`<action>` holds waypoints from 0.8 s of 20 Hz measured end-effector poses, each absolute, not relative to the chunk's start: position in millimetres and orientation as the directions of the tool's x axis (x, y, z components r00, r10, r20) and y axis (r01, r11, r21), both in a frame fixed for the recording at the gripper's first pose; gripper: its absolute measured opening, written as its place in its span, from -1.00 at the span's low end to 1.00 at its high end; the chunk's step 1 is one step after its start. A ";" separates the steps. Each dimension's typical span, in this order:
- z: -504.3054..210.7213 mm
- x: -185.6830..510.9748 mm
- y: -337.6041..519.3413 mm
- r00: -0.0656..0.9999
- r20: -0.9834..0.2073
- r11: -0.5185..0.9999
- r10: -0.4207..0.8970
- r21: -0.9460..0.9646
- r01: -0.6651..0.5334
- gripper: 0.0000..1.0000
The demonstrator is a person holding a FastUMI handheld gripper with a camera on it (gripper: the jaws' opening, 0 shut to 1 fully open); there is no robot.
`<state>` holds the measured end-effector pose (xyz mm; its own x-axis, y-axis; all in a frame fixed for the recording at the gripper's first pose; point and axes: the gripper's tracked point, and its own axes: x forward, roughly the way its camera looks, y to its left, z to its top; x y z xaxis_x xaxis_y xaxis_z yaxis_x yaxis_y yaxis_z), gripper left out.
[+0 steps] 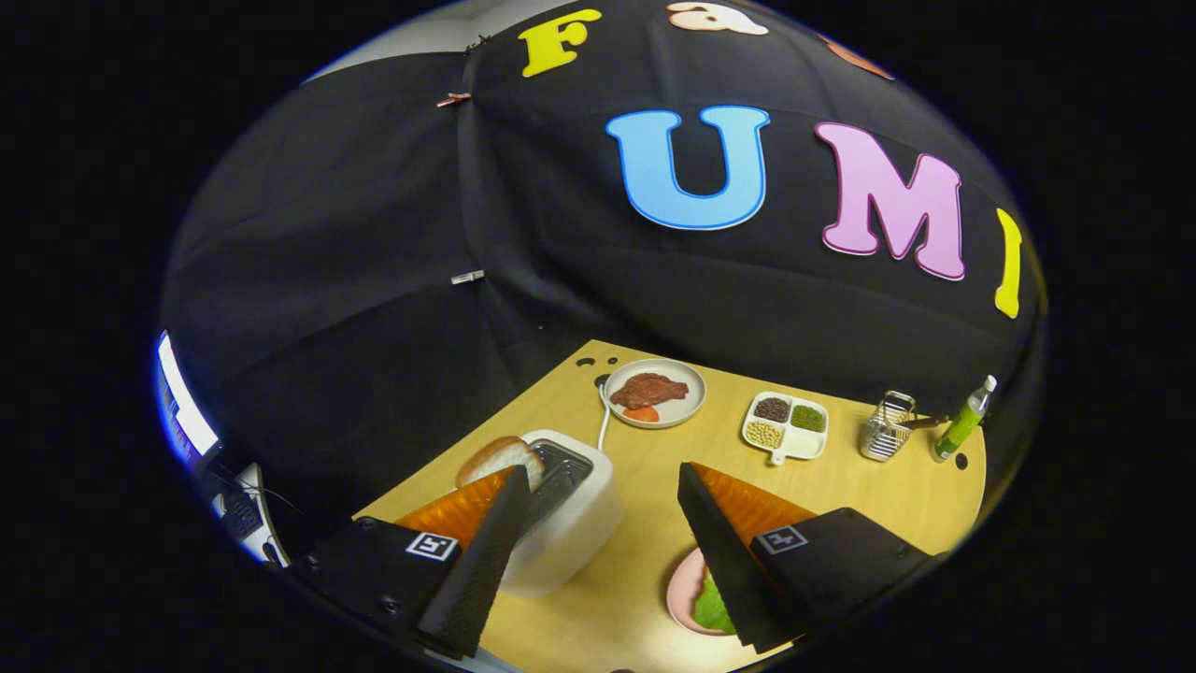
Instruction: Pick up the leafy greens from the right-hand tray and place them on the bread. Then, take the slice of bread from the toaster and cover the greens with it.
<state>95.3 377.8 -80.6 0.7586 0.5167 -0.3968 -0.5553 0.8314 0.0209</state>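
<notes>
A pale wood-coloured bench [841,486] carries a white toaster [570,523] with a dark slot and a slice of bread [500,458], white with a tan crust, standing in it. A pink plate [685,589] holds bright leafy greens [712,606]; toward the far edge a white plate [654,393] bears reddish-brown meat [649,388] and an orange slice [641,413]. The white four-part dish [785,427] has dark brown, green and pale yellow grains, beside a silver wire basket [886,428] and a green bottle [962,421] with a white cap.

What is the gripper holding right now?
Nothing. The gripper is open above the table, with the toaster by one finger and the greens by the other.
</notes>
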 end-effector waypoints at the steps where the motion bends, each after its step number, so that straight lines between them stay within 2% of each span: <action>1: -81.7 92.8 389.9 0.748 -0.399 0.821 0.531 0.023 -0.571 0.98; 8: -109.6 74.3 469.0 0.672 -0.447 0.758 0.591 0.020 -0.652 0.98; 16: -169.1 89.7 504.9 0.669 -0.527 0.760 0.525 -0.065 -0.647 0.98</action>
<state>89.7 504.9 -169.1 0.6687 0.5246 -0.5269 -0.6471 0.7596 -0.0649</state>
